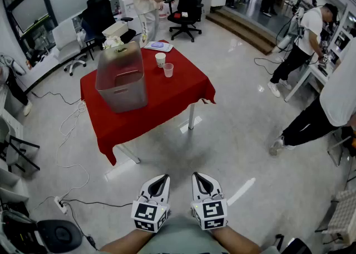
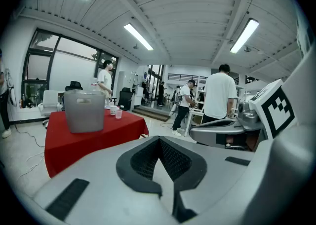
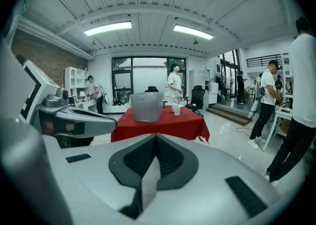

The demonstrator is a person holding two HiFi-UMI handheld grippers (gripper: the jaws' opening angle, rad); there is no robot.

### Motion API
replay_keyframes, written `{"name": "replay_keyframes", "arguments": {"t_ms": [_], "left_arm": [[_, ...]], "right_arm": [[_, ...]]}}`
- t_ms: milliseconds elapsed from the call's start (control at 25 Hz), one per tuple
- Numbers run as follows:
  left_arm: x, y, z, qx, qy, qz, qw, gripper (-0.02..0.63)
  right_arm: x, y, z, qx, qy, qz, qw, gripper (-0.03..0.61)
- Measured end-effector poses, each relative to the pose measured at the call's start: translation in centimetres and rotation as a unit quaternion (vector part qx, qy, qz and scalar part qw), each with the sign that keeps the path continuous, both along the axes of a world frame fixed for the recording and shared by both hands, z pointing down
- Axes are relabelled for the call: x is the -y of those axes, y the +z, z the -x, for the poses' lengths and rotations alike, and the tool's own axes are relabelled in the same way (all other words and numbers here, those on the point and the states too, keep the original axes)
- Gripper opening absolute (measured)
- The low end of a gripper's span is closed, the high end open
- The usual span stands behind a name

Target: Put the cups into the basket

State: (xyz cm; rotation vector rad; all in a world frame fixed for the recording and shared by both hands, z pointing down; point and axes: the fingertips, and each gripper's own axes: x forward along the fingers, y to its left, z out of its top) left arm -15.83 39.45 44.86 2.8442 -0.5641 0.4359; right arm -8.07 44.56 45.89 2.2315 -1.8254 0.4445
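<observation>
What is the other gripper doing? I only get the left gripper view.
Observer: The right gripper is shut, with nothing in it.
Visitor: Anything behind the cups?
Observer: A flat blue-and-white thing lies at the table's far edge, behind the white cup and pink cup.
Visitor: Any hazards underfoot?
Observer: A power strip and loose cables lie on the floor, left of the table.

Open-plan lab-cum-office: swivel chairs (image 1: 186, 1) at twelve o'clock, white desk (image 1: 315, 71) at two, cables (image 1: 69, 130) trailing across polished floor (image 1: 239, 136) at nine, strip lights (image 3: 107, 28) overhead.
</observation>
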Motion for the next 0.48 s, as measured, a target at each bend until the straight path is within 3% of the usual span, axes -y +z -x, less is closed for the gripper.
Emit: {"name": "replay_keyframes", "arguments": {"t_ms": [480], "left_arm": [[-0.03, -0.32, -0.29, -0.003, -0.016, 0.0, 0.9999, 0.002]], "right_arm": [[0.17, -0.04, -0.25, 0.008, -0.018, -0.001, 1.0, 0.011]]}}
